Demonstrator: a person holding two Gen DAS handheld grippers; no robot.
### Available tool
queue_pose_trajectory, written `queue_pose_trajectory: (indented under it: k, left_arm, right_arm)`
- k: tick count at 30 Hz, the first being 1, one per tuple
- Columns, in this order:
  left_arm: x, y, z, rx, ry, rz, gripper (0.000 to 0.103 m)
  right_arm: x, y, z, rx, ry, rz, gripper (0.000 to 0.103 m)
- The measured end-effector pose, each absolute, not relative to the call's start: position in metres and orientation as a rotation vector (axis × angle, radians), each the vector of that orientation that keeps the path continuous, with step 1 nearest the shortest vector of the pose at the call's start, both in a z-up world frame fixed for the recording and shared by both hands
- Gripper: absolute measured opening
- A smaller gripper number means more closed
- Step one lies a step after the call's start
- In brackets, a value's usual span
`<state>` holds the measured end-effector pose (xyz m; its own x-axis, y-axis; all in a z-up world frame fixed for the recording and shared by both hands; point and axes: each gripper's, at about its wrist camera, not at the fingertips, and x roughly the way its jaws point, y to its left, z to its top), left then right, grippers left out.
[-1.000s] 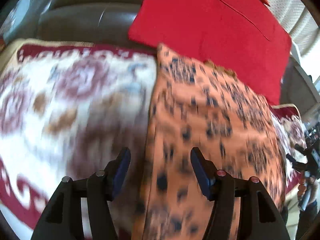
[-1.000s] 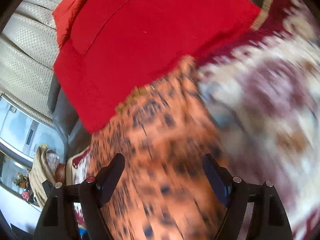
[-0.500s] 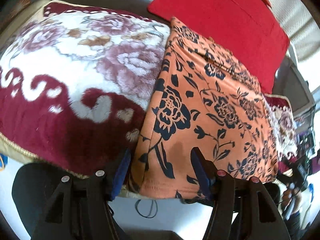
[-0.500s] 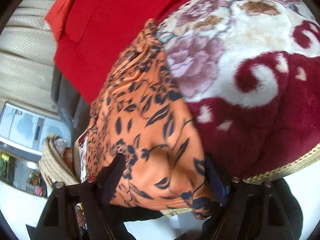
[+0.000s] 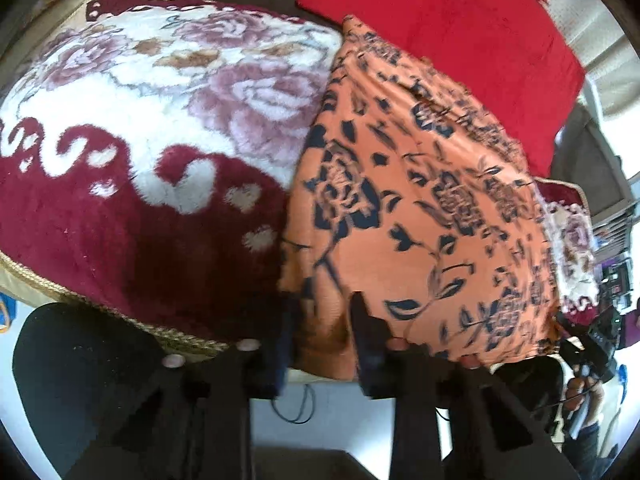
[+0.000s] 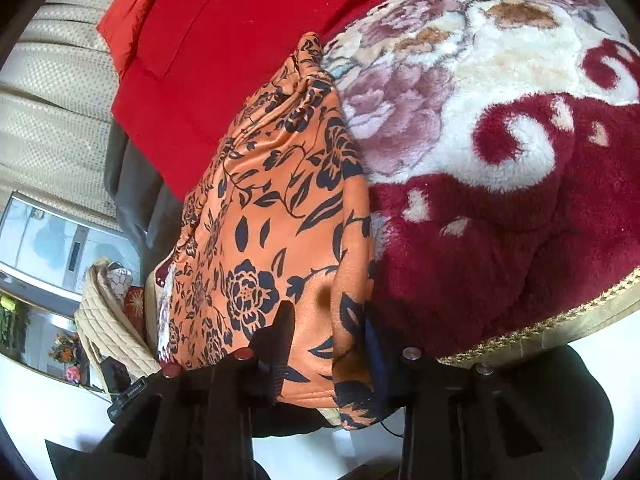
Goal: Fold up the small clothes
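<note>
Currently, the garment [image 5: 420, 208], an orange cloth with a dark floral print, lies flat on the blanket [image 5: 168, 128], with one end at the blanket's near edge, where its hem hangs slightly over. The blanket is plush, with a cream and mauve flower pattern, a maroon border and a gold cord along the near edge.

Left gripper [image 5: 322, 344]: the jaws are narrowed onto the garment's near hem, close to its left corner. A fold of orange cloth sits between the two fingers, so the gripper holds the garment.

Right gripper [image 6: 328, 340]: the jaws are likewise narrowed on the garment [image 6: 272, 216] at the near hem, beside the edge that borders the bare blanket [image 6: 500, 152]. Orange cloth fills the gap between the fingers and bunches there.

Both grip points lie on the same near hem, at opposite ends of it. The rest of the garment rests on the blanket, its far end touching a red cloth [image 5: 460, 48] that lies at the blanket's far edge. The red cloth [image 6: 224, 48] carries a sewn patch pocket. What the pocket holds cannot be told.
</note>
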<state>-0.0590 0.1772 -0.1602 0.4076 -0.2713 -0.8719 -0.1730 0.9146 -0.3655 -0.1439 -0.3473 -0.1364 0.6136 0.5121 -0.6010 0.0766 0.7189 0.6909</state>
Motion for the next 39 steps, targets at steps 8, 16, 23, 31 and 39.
queue_pose_trajectory:
  k: [8, 16, 23, 31, 39]
  left_arm:
    - [-0.061, 0.173, -0.155, -0.431, 1.141, -0.107, 0.051]
    - [-0.066, 0.174, -0.129, -0.41, 1.08, -0.117, 0.006]
    - [-0.072, 0.184, -0.114, -0.44, 1.017, -0.101, 0.006]
    - [-0.079, 0.187, -0.097, -0.454, 0.946, -0.107, 0.006]
    - [-0.076, 0.184, -0.108, -0.468, 0.979, -0.096, 0.006]
  right_arm:
    - [-0.139, -0.346, -0.143, 0.737, 0.947, 0.264, 0.039]
    - [-0.135, -0.341, -0.138, 0.714, 0.986, 0.277, 0.008]
    - [-0.149, -0.345, -0.094, 0.697, 0.861, 0.369, 0.007]
    - [-0.149, -0.354, -0.111, 0.803, 0.856, 0.391, 0.007]
    - [-0.14, -0.368, -0.133, 0.85, 0.911, 0.355, 0.007]
